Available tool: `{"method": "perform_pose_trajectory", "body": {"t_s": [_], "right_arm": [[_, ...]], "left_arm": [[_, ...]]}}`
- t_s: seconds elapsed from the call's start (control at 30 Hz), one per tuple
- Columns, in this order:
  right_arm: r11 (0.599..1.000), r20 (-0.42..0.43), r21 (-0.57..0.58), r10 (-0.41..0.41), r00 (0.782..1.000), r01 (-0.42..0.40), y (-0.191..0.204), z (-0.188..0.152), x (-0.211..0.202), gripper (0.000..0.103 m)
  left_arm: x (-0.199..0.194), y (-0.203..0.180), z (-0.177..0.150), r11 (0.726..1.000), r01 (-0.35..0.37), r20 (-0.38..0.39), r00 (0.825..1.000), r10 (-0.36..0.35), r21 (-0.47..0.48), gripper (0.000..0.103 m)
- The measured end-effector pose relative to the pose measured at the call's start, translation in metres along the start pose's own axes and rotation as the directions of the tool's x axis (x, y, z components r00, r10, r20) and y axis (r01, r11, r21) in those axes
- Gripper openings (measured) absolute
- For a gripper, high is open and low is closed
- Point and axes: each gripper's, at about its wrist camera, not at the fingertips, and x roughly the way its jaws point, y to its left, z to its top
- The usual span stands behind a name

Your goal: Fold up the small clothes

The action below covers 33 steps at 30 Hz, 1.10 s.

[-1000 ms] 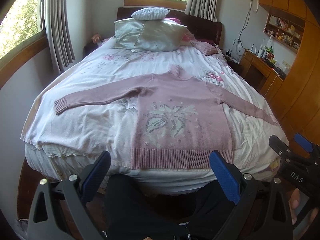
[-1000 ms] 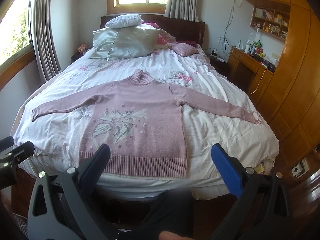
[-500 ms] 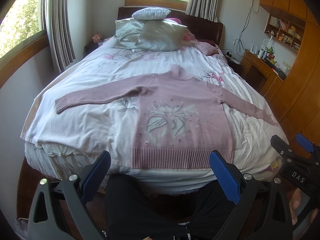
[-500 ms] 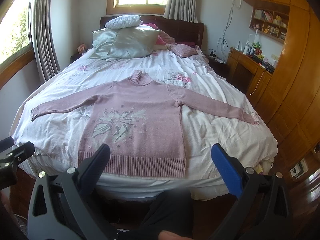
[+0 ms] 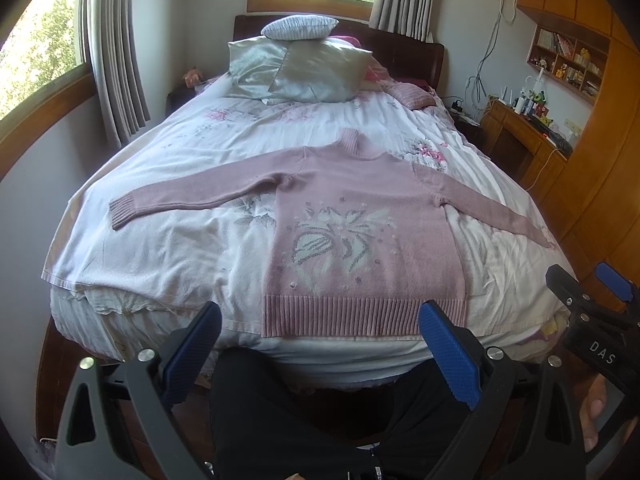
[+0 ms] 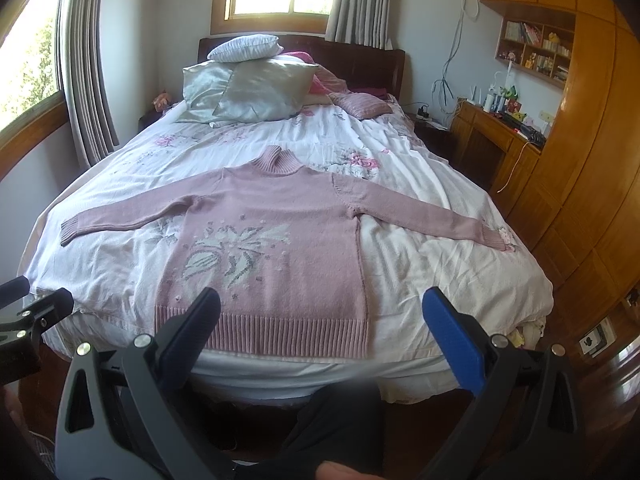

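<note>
Your left gripper [image 5: 320, 344] hangs below the foot of the bed, its blue-padded fingers [image 5: 448, 356] spread wide with nothing between them. Your right gripper [image 6: 322, 340] is spread just as wide and empty, also short of the mattress edge.

The pink knitted turtleneck sweater with a white flower motif [image 5: 360, 224] lies flat and face up on the white floral bedspread [image 5: 168, 240], both sleeves stretched out to the sides and its ribbed hem at the foot edge of the bed. Neither claw touches it.

Only your left wrist view shows the right tool from the side, at the lower right, and there you can read the white letters "DAS" [image 5: 602, 353] on its black body, with your fingers wrapped beneath it. Only your right wrist view shows the cuff of the sweater's right sleeve [image 6: 494, 236] in full, next to a pink flower print near the bed's edge; in the left view that cuff is thin and stretched at the bedspread's rim. The right view also catches a white wall socket [image 6: 596, 338] low on the wooden cabinet [image 6: 592, 184]. Book spines on the shelf are too small to read.
</note>
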Motion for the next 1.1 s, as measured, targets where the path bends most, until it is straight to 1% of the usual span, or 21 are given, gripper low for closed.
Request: {"method": "perform_pose_trajectory", "body": {"t_s": [1.1], "right_arm": [[1.000, -0.001, -0.001, 0.001, 1.000, -0.001, -0.0004, -0.0009, 0.0003, 0.100]], "left_arm": [[0.0017, -0.0012, -0.0013, 1.000, -0.003, 0.002, 1.000, 0.003, -0.003, 0.099]]}}
